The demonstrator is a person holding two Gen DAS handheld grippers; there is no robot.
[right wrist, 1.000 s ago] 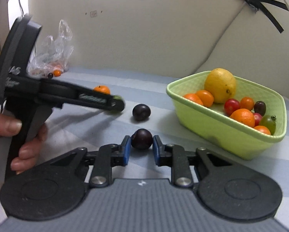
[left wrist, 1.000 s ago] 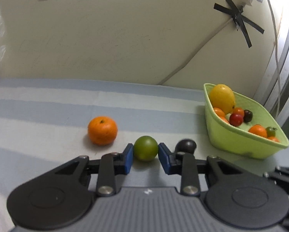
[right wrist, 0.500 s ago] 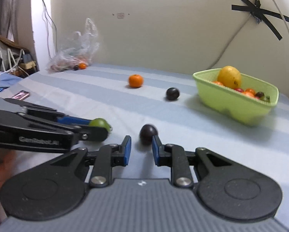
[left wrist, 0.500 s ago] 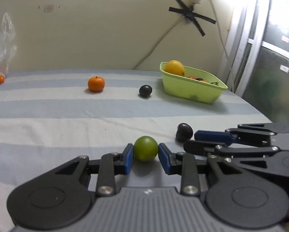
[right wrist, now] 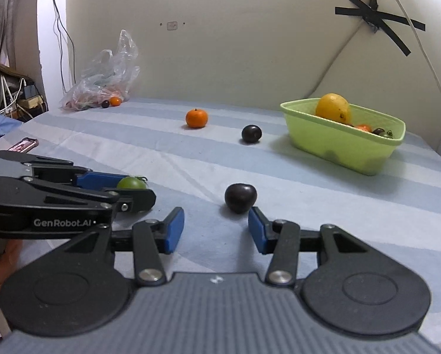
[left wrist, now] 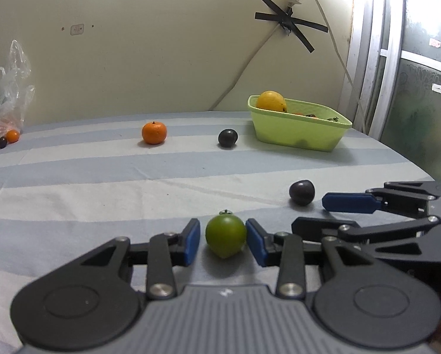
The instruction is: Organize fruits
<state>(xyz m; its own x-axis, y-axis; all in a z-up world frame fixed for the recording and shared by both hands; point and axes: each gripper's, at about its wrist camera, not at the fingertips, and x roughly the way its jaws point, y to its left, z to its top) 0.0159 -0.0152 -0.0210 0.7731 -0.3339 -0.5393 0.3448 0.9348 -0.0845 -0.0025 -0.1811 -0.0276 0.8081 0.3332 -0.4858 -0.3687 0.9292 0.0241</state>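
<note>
- In the left wrist view, our left hand-held gripper (left wrist: 223,241) sits low in the frame, its blue pads parted with a green fruit (left wrist: 225,235) between them; a narrow gap shows on the left side, so it is not clamped.
- Our right hand-held gripper (right wrist: 216,230) is spread wide, and a dark plum (right wrist: 240,197) rests on the striped worktop (right wrist: 279,171) just ahead of its right pad, apart from it.
- Toward the upper middle of the right wrist frame we see an orange (right wrist: 196,118) and a second dark plum (right wrist: 251,133) lying well apart.
- At the right, a green basket (right wrist: 338,144) holds a yellow fruit (right wrist: 333,108) and smaller fruits.
- A plastic bag (right wrist: 108,82) lies upper left.
</note>
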